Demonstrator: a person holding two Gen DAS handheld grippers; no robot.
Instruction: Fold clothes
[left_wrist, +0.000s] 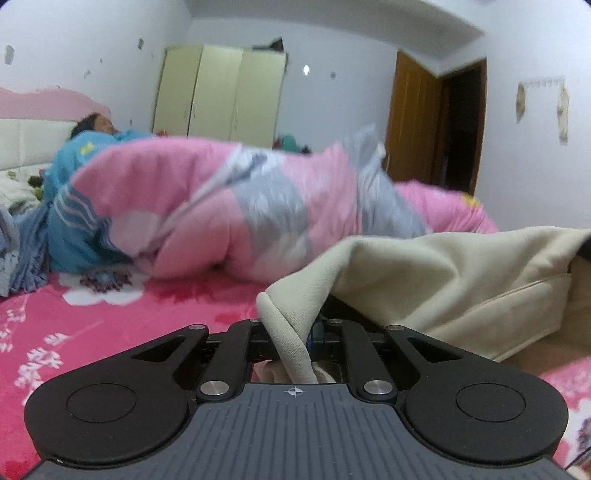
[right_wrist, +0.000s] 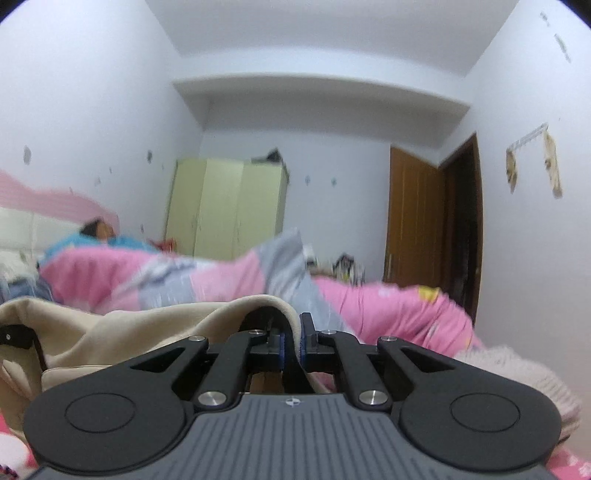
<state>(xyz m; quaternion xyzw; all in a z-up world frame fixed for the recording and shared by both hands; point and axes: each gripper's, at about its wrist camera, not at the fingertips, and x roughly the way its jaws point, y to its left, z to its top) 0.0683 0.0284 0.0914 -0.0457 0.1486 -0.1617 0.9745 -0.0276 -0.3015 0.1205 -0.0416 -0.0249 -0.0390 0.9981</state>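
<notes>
Cream garment (left_wrist: 443, 280) pinched in both closed grippers, left (left_wrist: 291, 332) and right (right_wrist: 291, 332); lift underway, judged; spreading flat needed next.

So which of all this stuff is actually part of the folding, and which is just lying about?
Part of the job:
- cream soft cotton garment, pinched at two edges
- left gripper, shut on it
- right gripper, shut on it

Just lying about:
- pink and grey flowered quilt
- bright pink floral bedsheet
- pale green wardrobe
- brown wooden door
- person lying in blue top
</notes>
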